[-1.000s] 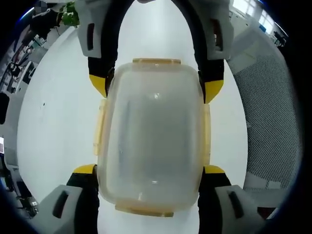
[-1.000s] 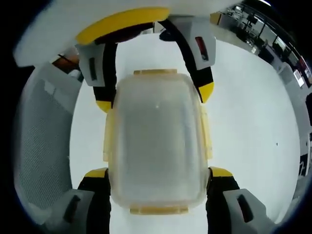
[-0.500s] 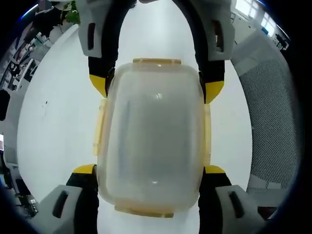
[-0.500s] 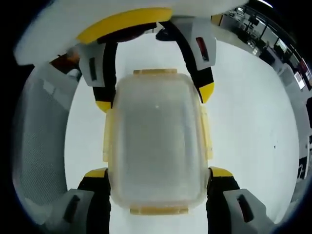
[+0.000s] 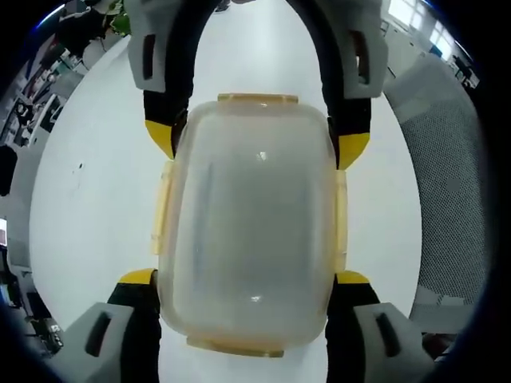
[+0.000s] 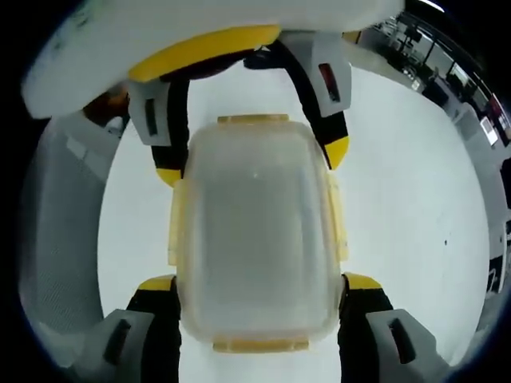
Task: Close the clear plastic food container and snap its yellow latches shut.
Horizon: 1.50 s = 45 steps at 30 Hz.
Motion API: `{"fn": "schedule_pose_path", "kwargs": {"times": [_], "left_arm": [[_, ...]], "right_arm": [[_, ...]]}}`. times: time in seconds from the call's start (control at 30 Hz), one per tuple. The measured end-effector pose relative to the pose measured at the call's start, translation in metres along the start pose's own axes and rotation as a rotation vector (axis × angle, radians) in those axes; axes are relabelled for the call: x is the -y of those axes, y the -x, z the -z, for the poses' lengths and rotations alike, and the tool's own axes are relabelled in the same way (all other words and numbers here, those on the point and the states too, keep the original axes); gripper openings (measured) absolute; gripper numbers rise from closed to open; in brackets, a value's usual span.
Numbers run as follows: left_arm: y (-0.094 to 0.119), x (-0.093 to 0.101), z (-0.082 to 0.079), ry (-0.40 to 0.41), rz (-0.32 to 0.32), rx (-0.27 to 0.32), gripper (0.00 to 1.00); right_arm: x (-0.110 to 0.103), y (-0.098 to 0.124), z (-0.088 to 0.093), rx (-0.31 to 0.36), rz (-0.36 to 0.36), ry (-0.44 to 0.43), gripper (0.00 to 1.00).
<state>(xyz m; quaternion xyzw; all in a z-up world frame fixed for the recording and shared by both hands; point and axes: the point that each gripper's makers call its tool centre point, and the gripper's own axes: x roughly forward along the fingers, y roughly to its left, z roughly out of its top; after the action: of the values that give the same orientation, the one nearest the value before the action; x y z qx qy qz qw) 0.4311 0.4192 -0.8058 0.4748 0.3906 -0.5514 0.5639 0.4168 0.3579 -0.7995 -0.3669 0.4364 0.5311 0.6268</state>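
My left gripper's fingers (image 5: 140,281) sat on both long sides of the clear plastic food container with yellow latches (image 5: 251,231), one yellow tip on each side at the near end. They pressed right against its walls, so I judged they held the box. My right gripper's fingers (image 6: 361,283) did the same job at the other end of the box, one tip on each side, touching it. In the left gripper view, the right gripper (image 5: 255,140) came down from the top and hugged the far end. In the right gripper view, the left gripper (image 6: 249,159) did that too.

Almost nothing had changed in the last second. The box stayed in the same spot between all four tips, and no finger had let go or slid. Only the room around it had shifted a tiny bit, so I think my hands just wobbled.

The lid sat flat on the box. The yellow flaps (image 6: 177,227) along the sides and ends lay close to the walls, but I could not tell if they had clicked. I judged that the close was about done and this was a last squeeze or a check.

The box rested over the plain white surface (image 5: 88,215). A grey mesh thing (image 5: 447,191) stood off to one side.
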Motion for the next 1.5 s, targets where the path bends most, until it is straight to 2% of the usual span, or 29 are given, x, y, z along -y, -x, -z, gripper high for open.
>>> {"fn": "schedule_pose_path", "kwargs": {"times": [0.33,0.37,0.4,0.43,0.47,0.57,0.77,1.2,1.4,1.5], "left_arm": [[-0.002,-0.010,0.000,0.005,-0.016,0.004,0.87],[-0.003,-0.011,0.000,0.004,-0.024,0.006,0.88],[-0.006,-0.019,0.002,-0.028,-0.085,-0.011,0.89],[-0.007,-0.013,0.007,-0.037,-0.084,-0.048,0.88],[-0.007,-0.013,0.003,-0.036,-0.068,-0.031,0.89],[-0.006,-0.016,0.006,-0.037,-0.069,-0.027,0.88],[-0.006,-0.017,0.005,-0.042,-0.061,-0.065,0.89],[-0.007,-0.021,0.004,0.005,-0.073,-0.044,0.89],[-0.007,-0.029,0.003,0.030,-0.079,-0.027,0.89],[-0.008,-0.029,0.003,0.026,-0.075,-0.030,0.89]], "right_arm": [[0.011,0.000,-0.001,-0.006,-0.005,0.010,0.82],[0.013,0.000,-0.002,-0.007,-0.004,0.007,0.82],[0.015,-0.001,-0.004,-0.004,0.002,-0.012,0.82],[0.015,-0.002,-0.004,0.002,-0.008,0.009,0.82],[0.016,-0.002,-0.003,-0.006,-0.006,0.004,0.82],[0.014,-0.002,-0.003,0.005,-0.003,-0.003,0.82],[0.015,-0.002,-0.005,0.030,-0.014,0.007,0.82],[0.021,0.002,-0.005,0.077,-0.026,0.054,0.82],[0.031,0.004,-0.008,0.143,-0.037,0.070,0.82],[0.030,0.004,-0.009,0.145,-0.035,0.073,0.82]]}}
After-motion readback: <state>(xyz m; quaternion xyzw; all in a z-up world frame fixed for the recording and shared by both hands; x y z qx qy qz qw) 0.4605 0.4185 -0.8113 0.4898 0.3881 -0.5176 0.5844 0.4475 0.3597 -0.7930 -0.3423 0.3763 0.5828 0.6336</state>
